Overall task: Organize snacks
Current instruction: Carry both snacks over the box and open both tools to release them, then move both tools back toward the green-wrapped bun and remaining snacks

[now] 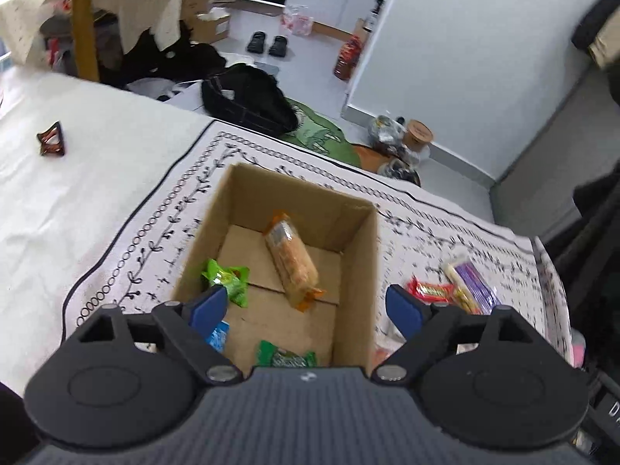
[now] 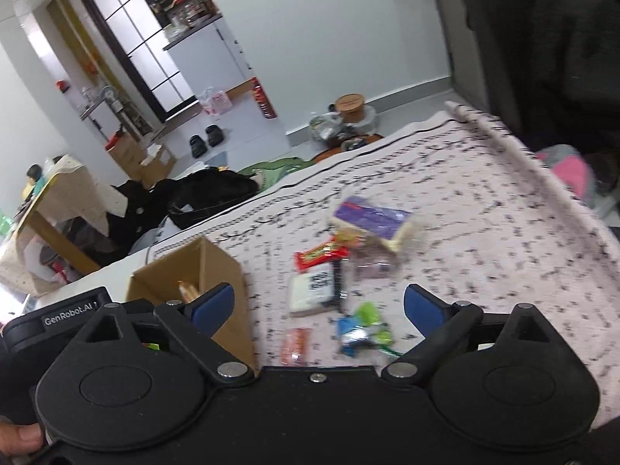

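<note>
An open cardboard box [image 1: 358,255] stands on the patterned cloth. Inside it lie an orange biscuit pack [image 1: 291,259], a green wrapped snack [image 1: 226,279], a second green snack [image 1: 286,356] and a blue one [image 1: 217,335]. My left gripper [image 1: 306,308] hangs open over the box with nothing between its fingers. To the right of the box sit a red bar [image 1: 428,292] and a purple pack [image 1: 471,283]. My right gripper [image 2: 319,306] is open above loose snacks: a white packet [image 2: 314,290], a red bar [image 2: 321,255], a purple pack [image 2: 372,221], small blue and green sweets [image 2: 364,329] and an orange sachet [image 2: 296,343]. The box [image 2: 217,267] lies to its left.
A brown hair clip [image 1: 52,140] lies on the plain white cloth at far left. Black bags [image 1: 248,97] and clutter sit on the floor past the table's far edge. The left gripper's body [image 2: 58,319] is close beside the right one. A pink item [image 2: 569,170] lies off the right edge.
</note>
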Demonstrator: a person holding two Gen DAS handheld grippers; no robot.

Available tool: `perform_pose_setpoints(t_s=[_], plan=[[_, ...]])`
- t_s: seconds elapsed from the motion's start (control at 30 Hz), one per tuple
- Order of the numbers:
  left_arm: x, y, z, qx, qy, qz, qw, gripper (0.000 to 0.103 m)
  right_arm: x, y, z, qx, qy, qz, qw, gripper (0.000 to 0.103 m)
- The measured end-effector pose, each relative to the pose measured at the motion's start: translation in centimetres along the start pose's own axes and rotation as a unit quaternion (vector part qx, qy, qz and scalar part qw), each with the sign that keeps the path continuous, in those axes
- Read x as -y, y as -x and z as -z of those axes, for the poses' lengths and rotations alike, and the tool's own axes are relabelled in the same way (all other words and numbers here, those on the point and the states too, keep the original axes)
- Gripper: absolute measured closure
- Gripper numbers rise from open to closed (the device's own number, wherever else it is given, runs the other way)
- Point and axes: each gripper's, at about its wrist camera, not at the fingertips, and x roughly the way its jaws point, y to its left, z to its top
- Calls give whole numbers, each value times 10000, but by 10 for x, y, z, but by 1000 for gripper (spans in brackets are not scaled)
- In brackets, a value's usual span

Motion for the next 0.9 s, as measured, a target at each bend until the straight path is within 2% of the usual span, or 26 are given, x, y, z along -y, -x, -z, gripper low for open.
perform_pose_setpoints(t_s=[0.23, 0.43, 0.7, 0.77, 0.83, 0.9], plan=[[28, 7, 19, 21, -338, 162, 9993, 13, 36, 14, 7, -16, -181, 65, 9998, 0], [51, 13, 42, 57, -833, 359, 9959, 10, 58, 13, 20, -142, -227, 68, 9996, 0], [65, 24, 61, 239, -993, 647, 9927, 10, 77, 6, 31, -352, -282, -45, 9990, 0], [72, 25, 65, 313, -1140, 607, 9911, 10, 81, 5, 32, -335, -272, -75, 9990, 2], [77, 23, 68, 304, -1214, 620, 9902, 10, 87, 1, 33, -346, -256, -58, 9991, 10], [82, 17, 70, 219, -1184, 731, 9900, 11, 96, -3, 36, -398, -359, -104, 9985, 14]])
